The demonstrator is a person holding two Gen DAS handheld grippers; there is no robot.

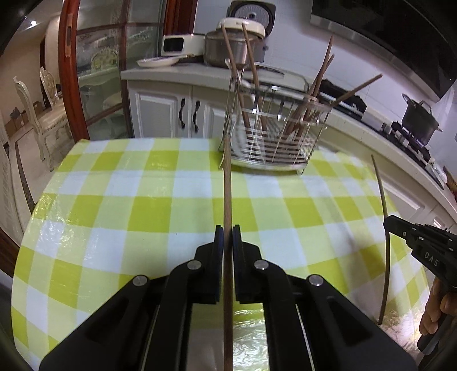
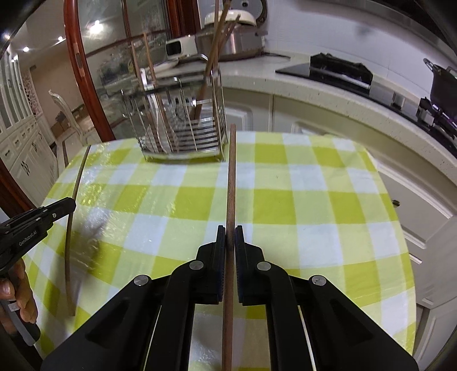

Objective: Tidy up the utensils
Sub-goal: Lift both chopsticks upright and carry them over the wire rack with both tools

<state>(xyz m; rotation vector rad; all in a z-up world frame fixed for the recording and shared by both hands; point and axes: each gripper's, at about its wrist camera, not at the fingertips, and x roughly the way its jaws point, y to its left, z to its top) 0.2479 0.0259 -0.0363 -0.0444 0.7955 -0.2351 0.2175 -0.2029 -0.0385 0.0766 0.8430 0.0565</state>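
Note:
My left gripper (image 1: 227, 232) is shut on a brown wooden chopstick (image 1: 227, 185) that points ahead toward the wire utensil holder (image 1: 271, 131). My right gripper (image 2: 230, 234) is shut on a second chopstick (image 2: 231, 177), whose tip reaches the holder (image 2: 182, 125). Both chopsticks hang above the green and white checked tablecloth (image 1: 142, 199). Several chopsticks stand in the holder's two compartments. In the left wrist view the right gripper (image 1: 390, 221) shows at the right edge with its chopstick (image 1: 385, 228). The right wrist view shows the left gripper (image 2: 71, 204) at the left edge, holding its chopstick (image 2: 70, 234).
The holder stands at the table's far edge (image 2: 257, 134). Behind it runs a white counter (image 1: 171, 71) with a rice cooker (image 1: 248, 25), a steel pot, a plate and a stove with a black pot (image 1: 420, 120). A glass door and dining chairs lie to the left.

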